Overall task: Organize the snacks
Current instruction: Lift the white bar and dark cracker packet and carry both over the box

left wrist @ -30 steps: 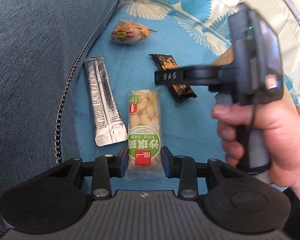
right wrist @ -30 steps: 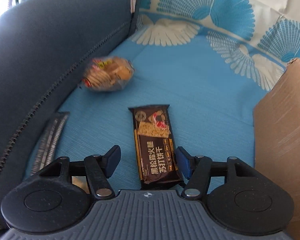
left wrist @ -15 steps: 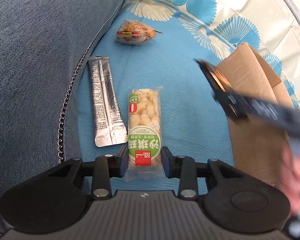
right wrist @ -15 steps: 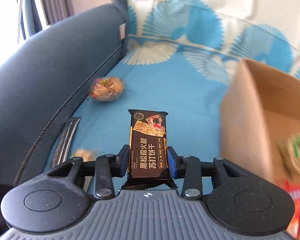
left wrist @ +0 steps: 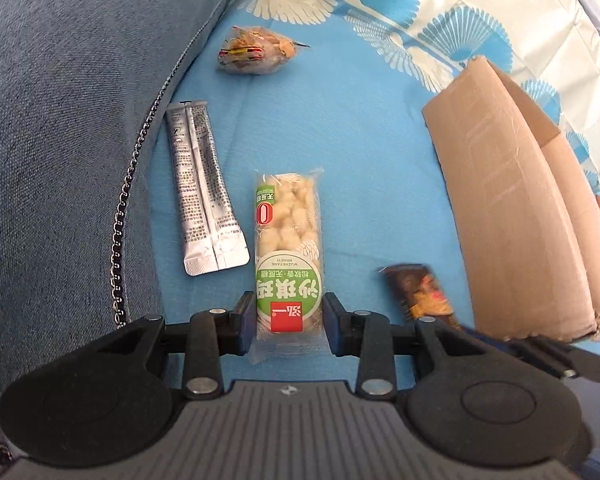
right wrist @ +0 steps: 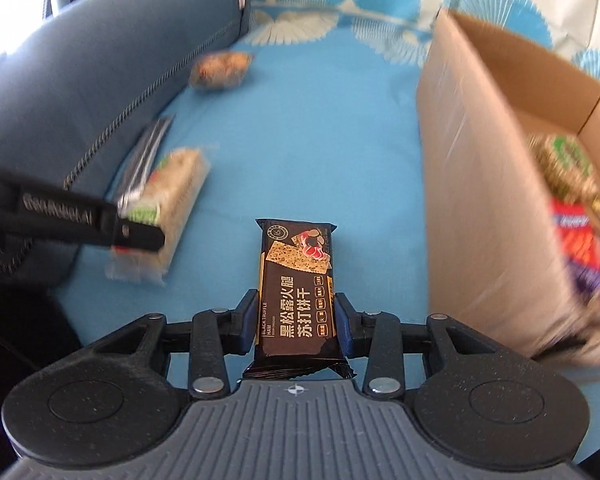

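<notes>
My left gripper (left wrist: 289,322) is shut on the near end of a green-labelled puffed snack bar (left wrist: 288,248), which lies on the blue sheet. My right gripper (right wrist: 296,326) is shut on a dark brown cracker pack (right wrist: 298,292) and holds it above the sheet, left of the open cardboard box (right wrist: 472,184). The cracker pack also shows in the left wrist view (left wrist: 420,294). The left gripper's finger (right wrist: 80,220) shows over the snack bar (right wrist: 168,208) in the right wrist view.
A silver sachet (left wrist: 204,192) lies left of the snack bar, and a clear bag of biscuits (left wrist: 252,50) lies farther back. A dark blue cushion (left wrist: 68,120) borders the left. The box (left wrist: 512,208) stands at the right and holds several snacks (right wrist: 572,200).
My right gripper closed on the cracker pack, lifted it and moved right toward the box. My left gripper stayed around the snack bar.
</notes>
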`<state>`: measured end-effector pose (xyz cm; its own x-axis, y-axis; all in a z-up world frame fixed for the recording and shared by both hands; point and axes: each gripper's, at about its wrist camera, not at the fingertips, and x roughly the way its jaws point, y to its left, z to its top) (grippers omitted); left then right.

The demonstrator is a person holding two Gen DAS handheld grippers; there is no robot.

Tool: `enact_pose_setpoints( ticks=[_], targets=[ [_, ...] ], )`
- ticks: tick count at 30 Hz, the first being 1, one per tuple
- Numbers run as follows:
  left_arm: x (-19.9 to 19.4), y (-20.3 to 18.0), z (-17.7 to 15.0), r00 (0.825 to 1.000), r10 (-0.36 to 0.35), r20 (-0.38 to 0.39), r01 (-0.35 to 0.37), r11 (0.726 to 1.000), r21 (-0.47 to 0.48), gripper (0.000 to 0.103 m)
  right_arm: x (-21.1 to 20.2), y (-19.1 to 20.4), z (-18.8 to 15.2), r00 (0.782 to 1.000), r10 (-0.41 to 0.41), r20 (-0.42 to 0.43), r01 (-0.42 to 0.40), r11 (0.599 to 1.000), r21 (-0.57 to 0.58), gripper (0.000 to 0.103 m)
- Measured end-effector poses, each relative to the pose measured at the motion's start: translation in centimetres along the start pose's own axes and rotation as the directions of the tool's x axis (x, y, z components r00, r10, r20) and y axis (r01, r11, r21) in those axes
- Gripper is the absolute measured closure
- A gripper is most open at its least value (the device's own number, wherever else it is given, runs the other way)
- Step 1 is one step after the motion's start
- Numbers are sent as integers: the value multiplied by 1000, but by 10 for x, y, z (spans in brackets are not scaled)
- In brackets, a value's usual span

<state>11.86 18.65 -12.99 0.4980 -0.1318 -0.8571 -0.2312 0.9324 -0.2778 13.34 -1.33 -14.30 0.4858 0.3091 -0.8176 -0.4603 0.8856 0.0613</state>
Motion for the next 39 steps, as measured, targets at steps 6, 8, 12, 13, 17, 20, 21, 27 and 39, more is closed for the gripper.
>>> enact_pose_setpoints(
  ticks=[6,8,12,13,17,20,21,27,39],
  targets=[
    [2,-7,-4,999,-2,-35,3,999,48,64,8,9,-10,999,37,-34,-38,999,-20,62],
    [1,-9,-7,999,2,-41,1,998,55,64,8,8,-11,998,48,-40,-49,999,-19,61],
    [0,-12,-15,999,20,-49,-16,997,74,63,4,6,-10,998,65,-16,-65,998,-8,60],
    [-2,-13,-15,999,26,-44,-22,997,78,63,4,5,-8,998,66,-7,-66,998,-3,59],
    [-7,-18,-17,999,29,-19,-27,995,93,57,9,1,-8,997,81,-10,-81,996,28,57],
    [-6,-23,-19,998,54,-18,-51,992,111,57,15,-1,-9,996,83,-23,-82,996,37,56],
    [-5,-25,-19,998,60,-15,-58,991,120,57,15,-1,-9,996,81,-23,-80,996,34,56],
    [-1,-36,-17,995,96,-15,-91,977,193,54,15,1,-11,998,69,-14,-69,998,4,60],
    [12,-31,-11,996,68,-53,-58,985,162,46,17,6,-12,999,37,-23,-37,999,1,62]
  ],
)
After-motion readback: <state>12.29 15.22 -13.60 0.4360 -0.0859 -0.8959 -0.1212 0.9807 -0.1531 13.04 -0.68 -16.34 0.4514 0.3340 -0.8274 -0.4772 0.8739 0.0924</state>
